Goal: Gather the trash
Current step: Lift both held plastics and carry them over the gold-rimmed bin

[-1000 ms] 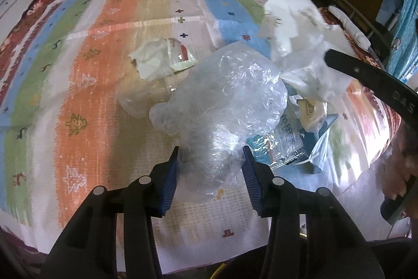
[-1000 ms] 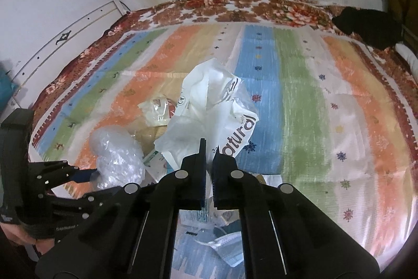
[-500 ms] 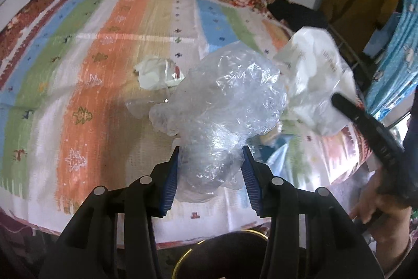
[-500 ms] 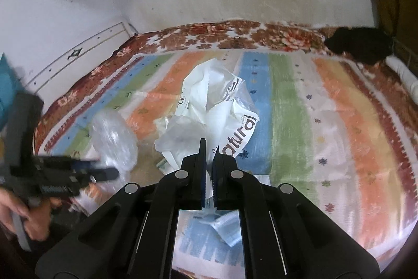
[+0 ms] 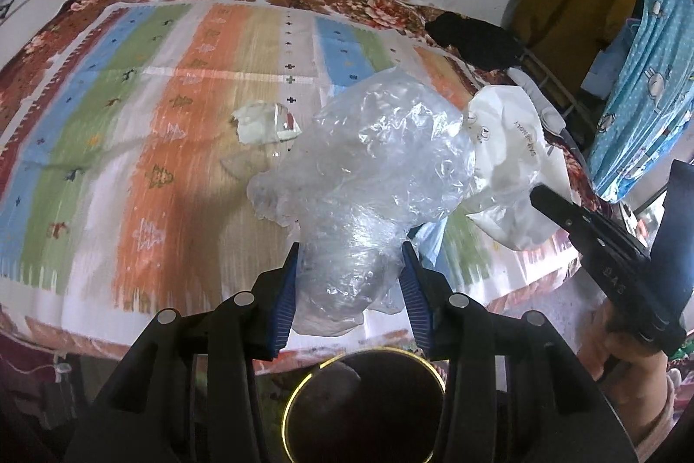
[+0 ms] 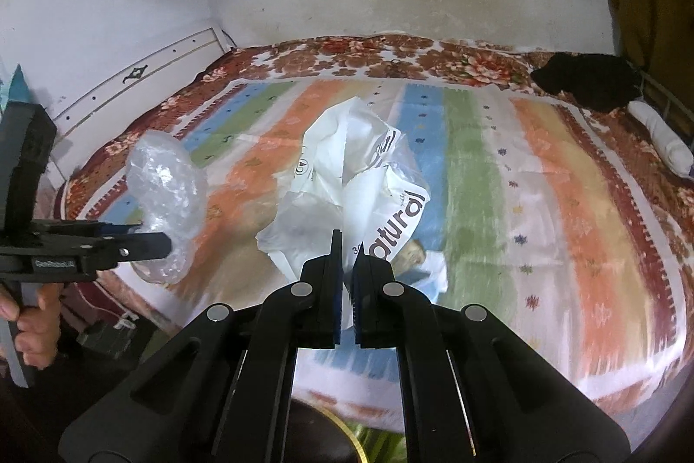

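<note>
While the left gripper (image 5: pixel 349 280) tilts steeply down over the near edge of the bed (image 5: pixel 143 142), its jaws pinch a crumpled clear plastic bag (image 5: pixel 373 168) that bulges up and forward between the blue pads. Below them sits a dark round bin with a yellow rim (image 5: pixel 364 406). To the right, a hand (image 5: pixel 629 367) grips the right gripper (image 6: pixel 347 246), angled less steeply, jaws pressed nearly together on a white plastic bag (image 6: pixel 360 185) printed with "natural" — held above the striped bedspread. From the right wrist view the other hand (image 6: pixel 30 328) shows at the left edge, wrapped round its handle. A torn white wrapper (image 5: pixel 264 122) lies on the orange stripe, apart from both bags — beside a flattened clear piece.
</note>
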`<state>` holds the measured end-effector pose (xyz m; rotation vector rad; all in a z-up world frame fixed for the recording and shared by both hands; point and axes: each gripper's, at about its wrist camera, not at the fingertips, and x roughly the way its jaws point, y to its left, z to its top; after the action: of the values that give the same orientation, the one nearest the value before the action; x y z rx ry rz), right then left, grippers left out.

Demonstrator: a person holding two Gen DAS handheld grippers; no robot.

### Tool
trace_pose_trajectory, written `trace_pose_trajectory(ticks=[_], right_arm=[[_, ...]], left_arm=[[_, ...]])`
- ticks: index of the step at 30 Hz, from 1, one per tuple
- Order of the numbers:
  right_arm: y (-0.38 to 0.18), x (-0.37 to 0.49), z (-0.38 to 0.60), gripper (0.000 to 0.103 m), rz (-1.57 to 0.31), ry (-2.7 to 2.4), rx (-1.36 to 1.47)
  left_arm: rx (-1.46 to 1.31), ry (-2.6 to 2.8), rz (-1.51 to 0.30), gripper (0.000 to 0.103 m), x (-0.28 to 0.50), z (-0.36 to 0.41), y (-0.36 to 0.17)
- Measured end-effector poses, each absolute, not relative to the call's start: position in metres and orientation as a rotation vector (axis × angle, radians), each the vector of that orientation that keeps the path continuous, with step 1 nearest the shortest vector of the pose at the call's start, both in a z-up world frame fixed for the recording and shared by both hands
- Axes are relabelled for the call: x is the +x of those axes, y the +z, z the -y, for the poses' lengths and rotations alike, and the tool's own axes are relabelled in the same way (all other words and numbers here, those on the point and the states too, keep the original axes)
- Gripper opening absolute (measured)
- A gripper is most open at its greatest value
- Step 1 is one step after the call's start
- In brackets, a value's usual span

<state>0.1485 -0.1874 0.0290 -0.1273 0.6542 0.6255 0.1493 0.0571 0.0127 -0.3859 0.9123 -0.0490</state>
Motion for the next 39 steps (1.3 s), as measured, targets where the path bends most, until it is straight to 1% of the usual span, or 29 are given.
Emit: trace_pose_trajectory(ticks=[5, 10, 22, 35, 39], right_arm=[[0.03, 0.123, 0.2, 0.003, -0.639, 0.61, -0.11], [0.039, 0.093, 0.216, 0.002, -0.563, 0.606, -0.115], [0.024, 0.043, 0.235, 0.002, -0.583, 0.632, -0.046], [-0.012, -0.006, 0.241, 0.002, -0.659, 0.662, -0.062], [-0.028, -0.018, 0.242, 0.002, -0.72, 0.671, -0.058]], left_arm=[[-0.398, -0.075, -0.888, 0.043, 0.128, -0.052, 0.018], [-0.396, -0.116, -0.827, 0.042, 0.102, -0.042, 0.026], [-0.348, -0.175, -0.719, 0.042, 0.043, -0.018, 0.032], [-0.356, -0.175, -0.738, 0.042, 0.011, -0.002, 0.01], [-0.349, -0.174, -0.774, 0.042, 0.005, 0.005, -0.001]])
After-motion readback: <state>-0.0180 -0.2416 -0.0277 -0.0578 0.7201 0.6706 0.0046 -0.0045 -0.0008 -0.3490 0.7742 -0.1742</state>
